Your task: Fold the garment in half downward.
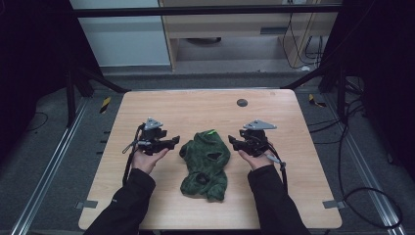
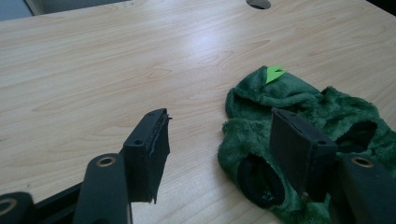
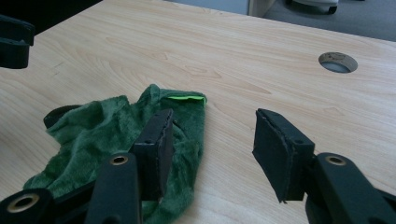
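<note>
1. Leftmost, the left gripper (image 1: 173, 142) rests in the person's left hand (image 1: 147, 159) above the wooden table (image 1: 205, 105), just beside the left edge of the green garment. In the left gripper view its black jaws stand spread wide with nothing between them; one jaw is over bare wood, the other in front of the fabric.
2. Centrally, a fuzzy dark green garment (image 1: 205, 164) lies crumpled flat on the table between the two grippers, with several dark openings and a small bright green tag (image 1: 211, 131) at its far end.
3. Rightward, the right gripper (image 1: 232, 142) sits in the right hand (image 1: 255, 159), near the garment's right edge. Its jaws are likewise spread and empty.
4. Farther back, a round cable hole (image 1: 242, 102) marks the tabletop.
</note>
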`<state>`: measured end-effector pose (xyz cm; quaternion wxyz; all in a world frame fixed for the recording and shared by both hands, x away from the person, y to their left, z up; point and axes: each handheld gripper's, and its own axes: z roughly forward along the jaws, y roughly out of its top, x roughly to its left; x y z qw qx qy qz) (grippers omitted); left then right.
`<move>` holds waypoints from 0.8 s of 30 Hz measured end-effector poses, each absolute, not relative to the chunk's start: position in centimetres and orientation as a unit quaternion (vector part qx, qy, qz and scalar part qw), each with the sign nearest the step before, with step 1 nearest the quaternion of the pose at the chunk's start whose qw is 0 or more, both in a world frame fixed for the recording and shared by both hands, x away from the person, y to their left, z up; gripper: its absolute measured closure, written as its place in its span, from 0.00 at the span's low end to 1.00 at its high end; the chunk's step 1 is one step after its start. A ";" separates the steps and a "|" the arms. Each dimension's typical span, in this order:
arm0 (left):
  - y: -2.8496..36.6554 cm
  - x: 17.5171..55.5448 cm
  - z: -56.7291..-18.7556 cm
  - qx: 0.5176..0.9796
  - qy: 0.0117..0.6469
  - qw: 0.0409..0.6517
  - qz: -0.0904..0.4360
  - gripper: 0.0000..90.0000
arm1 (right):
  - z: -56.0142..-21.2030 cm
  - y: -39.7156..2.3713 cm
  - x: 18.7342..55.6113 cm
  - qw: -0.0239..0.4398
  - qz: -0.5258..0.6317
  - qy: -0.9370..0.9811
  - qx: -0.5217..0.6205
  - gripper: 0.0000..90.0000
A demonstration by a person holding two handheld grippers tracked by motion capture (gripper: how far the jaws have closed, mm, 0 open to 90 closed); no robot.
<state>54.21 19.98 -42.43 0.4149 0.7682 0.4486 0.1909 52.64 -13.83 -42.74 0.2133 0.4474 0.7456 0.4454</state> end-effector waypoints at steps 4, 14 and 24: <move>19.6 54.7 -42.4 0.770 0.446 0.413 0.192 0.42 | -42.8 -13.4 53.1 0.210 0.446 0.745 0.449 0.53; 18.4 55.7 -42.6 0.770 0.447 0.415 0.190 0.43 | -43.6 -13.0 54.1 0.203 0.443 0.745 0.454 0.54; 17.2 56.5 -43.2 0.770 0.448 0.416 0.186 0.45 | -44.6 -12.1 55.2 0.193 0.437 0.749 0.459 0.54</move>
